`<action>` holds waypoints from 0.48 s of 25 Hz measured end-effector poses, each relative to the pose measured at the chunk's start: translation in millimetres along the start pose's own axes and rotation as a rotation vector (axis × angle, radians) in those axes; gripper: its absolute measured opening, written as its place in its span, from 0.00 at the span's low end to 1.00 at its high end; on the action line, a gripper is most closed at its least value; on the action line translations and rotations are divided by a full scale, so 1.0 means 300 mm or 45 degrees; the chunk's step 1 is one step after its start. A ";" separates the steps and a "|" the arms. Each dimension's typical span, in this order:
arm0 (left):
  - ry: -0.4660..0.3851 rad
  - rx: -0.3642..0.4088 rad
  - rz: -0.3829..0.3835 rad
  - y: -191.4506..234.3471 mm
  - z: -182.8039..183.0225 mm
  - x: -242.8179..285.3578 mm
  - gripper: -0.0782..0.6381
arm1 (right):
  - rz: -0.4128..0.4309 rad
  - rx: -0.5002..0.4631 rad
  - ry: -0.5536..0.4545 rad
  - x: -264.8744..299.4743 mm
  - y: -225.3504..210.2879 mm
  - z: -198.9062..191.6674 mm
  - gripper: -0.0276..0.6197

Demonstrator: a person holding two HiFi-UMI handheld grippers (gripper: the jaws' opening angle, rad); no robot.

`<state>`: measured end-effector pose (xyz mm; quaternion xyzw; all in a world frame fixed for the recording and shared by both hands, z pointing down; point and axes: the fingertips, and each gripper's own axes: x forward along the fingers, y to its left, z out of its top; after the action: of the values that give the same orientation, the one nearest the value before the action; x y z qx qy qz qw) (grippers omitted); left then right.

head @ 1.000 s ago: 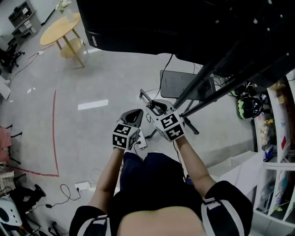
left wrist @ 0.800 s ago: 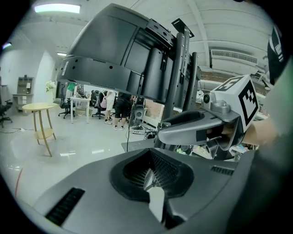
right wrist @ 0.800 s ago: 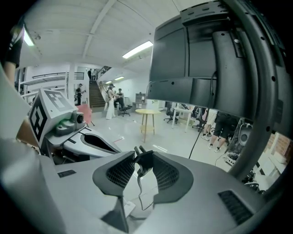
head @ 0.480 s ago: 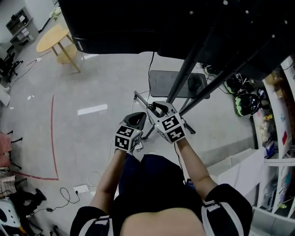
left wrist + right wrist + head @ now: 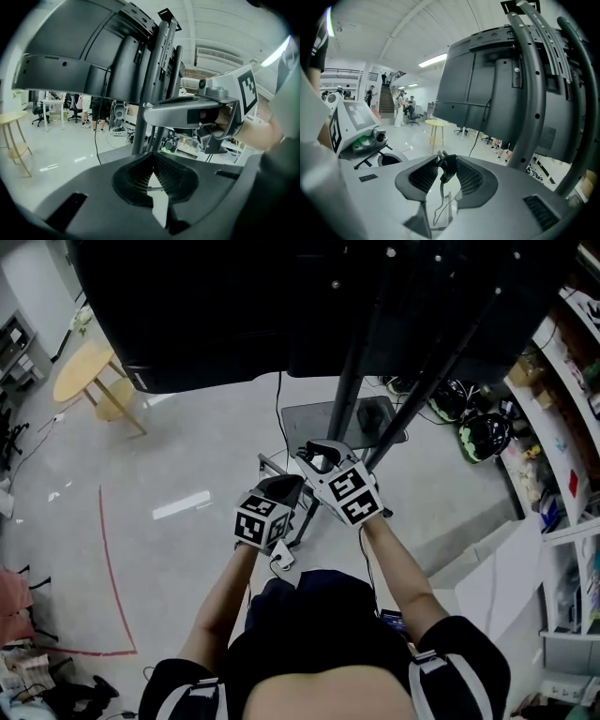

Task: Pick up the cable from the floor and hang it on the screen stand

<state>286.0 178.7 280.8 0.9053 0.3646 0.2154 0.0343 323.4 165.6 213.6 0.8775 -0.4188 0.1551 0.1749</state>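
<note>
My left claw (image 5: 152,161) is pinched closed just left of the tall black metal screen stand (image 5: 349,381), and I see nothing in it. My right claw (image 5: 446,165) squeezes the thin black cable (image 5: 441,190) by its plug, near the stand's posts. If the plug slips from that small pinch, the cable drops to the floor.

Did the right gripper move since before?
Yes. In the head view the right gripper, jaws shut on the black cable plug, has risen toward the lower edge of the big black screen and now overlaps the stand's flat grey base plate.
</note>
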 end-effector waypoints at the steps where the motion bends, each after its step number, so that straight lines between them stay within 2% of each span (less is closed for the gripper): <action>1: -0.004 0.006 -0.022 -0.001 0.029 -0.002 0.12 | -0.011 -0.005 -0.010 -0.003 -0.014 0.026 0.26; 8: -0.046 0.126 -0.109 -0.020 0.202 0.003 0.12 | -0.040 -0.115 -0.050 -0.058 -0.086 0.175 0.26; 12: -0.071 0.142 -0.160 -0.035 0.292 0.010 0.12 | -0.047 -0.155 -0.089 -0.089 -0.128 0.285 0.26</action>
<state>317.5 196.8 200.3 0.8868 0.4309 0.1670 0.0073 348.5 168.9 119.5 0.8776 -0.4172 0.0954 0.2159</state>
